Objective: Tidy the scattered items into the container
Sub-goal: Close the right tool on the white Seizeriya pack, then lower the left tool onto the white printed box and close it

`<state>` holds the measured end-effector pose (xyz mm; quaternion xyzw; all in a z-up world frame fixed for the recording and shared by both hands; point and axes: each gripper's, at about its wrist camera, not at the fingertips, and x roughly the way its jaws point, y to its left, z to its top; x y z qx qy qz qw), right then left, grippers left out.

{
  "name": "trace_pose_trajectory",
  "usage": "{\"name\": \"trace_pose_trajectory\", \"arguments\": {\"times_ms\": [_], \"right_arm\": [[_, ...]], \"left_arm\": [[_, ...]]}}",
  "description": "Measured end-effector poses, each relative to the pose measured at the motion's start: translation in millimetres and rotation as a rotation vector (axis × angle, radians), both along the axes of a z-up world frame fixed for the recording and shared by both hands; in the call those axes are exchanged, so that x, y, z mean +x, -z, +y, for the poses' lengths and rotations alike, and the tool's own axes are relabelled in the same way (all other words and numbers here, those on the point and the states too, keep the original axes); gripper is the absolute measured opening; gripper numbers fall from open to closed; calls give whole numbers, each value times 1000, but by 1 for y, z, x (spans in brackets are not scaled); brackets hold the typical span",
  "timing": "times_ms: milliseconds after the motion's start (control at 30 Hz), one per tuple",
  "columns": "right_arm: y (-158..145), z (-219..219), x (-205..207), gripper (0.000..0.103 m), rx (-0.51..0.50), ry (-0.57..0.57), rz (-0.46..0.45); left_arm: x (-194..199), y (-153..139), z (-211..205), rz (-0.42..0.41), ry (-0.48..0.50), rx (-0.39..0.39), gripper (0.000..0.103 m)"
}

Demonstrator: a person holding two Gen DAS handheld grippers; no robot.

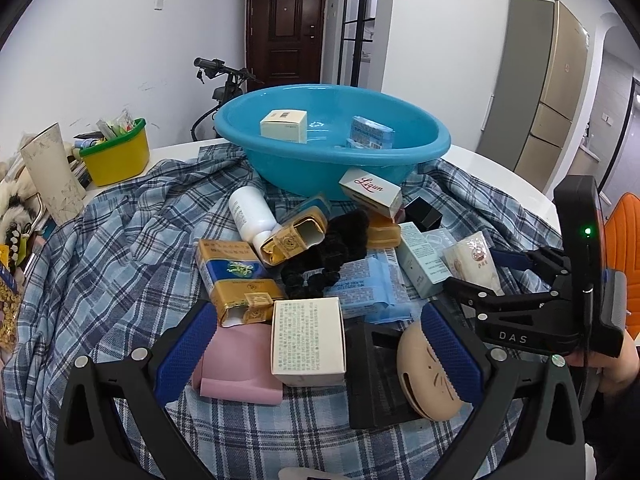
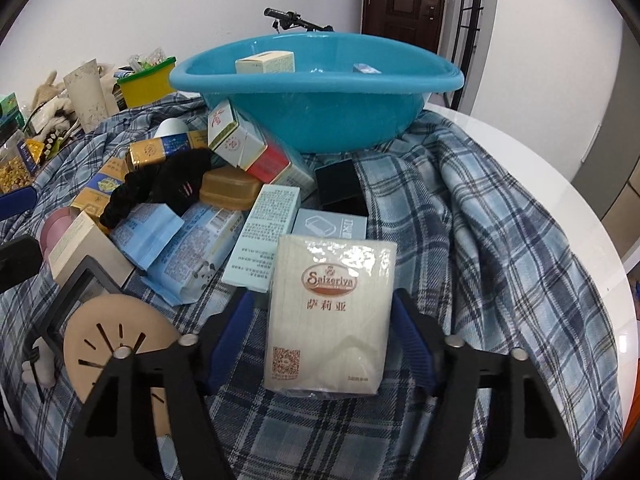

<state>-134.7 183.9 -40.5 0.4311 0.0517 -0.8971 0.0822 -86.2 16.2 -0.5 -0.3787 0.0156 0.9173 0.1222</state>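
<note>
The Saizeriya napkin packet (image 2: 332,312) lay flat on the plaid cloth (image 2: 500,240) at the near right edge of the pile, chosen, we judged, for being free of neighbours. The right hand-held gripper (image 2: 324,344) straddled it, half open; whether its pads (image 2: 236,320) touched the wrapper we could not tell. The blue basin (image 2: 316,76) stood beyond at the far side, holding two boxes. The left hand-held gripper (image 1: 316,344) hovered wide open and empty over the cream box (image 1: 308,340), near left on the worktop (image 2: 560,184).
</note>
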Motion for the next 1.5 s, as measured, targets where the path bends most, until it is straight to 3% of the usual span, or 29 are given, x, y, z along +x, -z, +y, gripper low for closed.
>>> {"name": "trace_pose_trajectory", "arguments": {"times_ms": [167,700,1033,1133,1500], "right_arm": [[6,0,1,53,17,-8,-25],[-6,-1,11,48,33,5,11],[-20,4,29,48,34,2,37],[-23,7,34,48,32,6,44],[-29,11,52,48,11,9,55]], "left_arm": [[1,0,-1,-1,-1,2,103],[6,8,-7,-11,-19,-7,103],[17,8,27,-27,143,-68,103],[18,8,34,-40,168,-54,103],[15,5,2,-32,54,-23,103]]}}
